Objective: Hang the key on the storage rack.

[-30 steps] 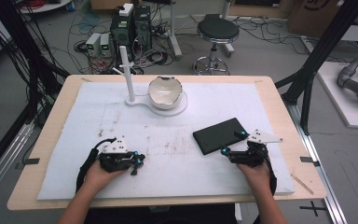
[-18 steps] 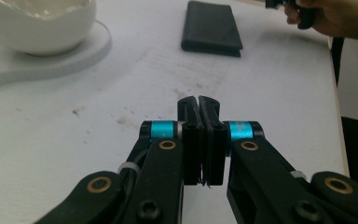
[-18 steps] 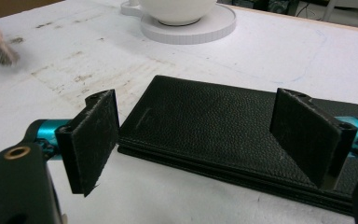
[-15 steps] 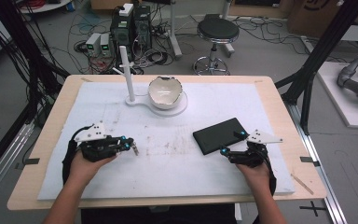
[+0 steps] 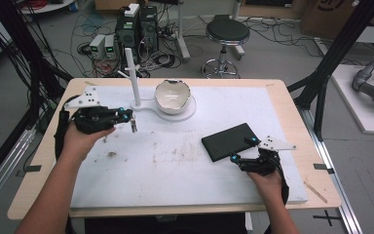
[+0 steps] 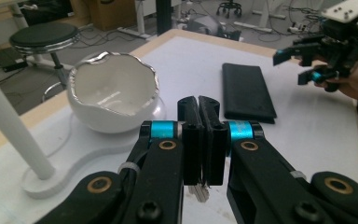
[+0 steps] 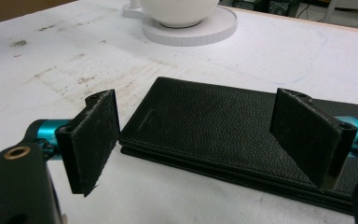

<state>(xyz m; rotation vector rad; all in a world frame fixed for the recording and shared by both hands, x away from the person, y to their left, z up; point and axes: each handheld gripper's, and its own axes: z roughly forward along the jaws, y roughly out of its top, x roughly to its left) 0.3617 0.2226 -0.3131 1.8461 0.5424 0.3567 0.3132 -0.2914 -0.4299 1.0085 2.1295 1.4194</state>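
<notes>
My left gripper (image 5: 132, 119) hangs in the air left of the white bowl (image 5: 173, 95), shut on a small silvery object (image 5: 134, 127) that dangles below its tips. In the left gripper view the jaws (image 6: 199, 100) are pressed together, the small object (image 6: 199, 192) pokes out beneath them, and the bowl (image 6: 112, 93) sits just ahead. My right gripper (image 5: 242, 149) rests low at the near end of a black leather wallet (image 5: 230, 141). It stands open (image 7: 196, 95), its pads apart on either side of the wallet (image 7: 214, 121) without touching it.
The bowl stands on a white base (image 5: 190, 112) with a tall white post (image 5: 133, 75) beside it, close to my left gripper. A white mat (image 5: 175, 165) with brown stains covers the wooden table. A stool (image 5: 227, 31) and cables lie beyond the far edge.
My left hand has risen and moved away from me and to the left, toward the post and bowl, with its jaws still shut on the small object. The right hand has stayed put.
</notes>
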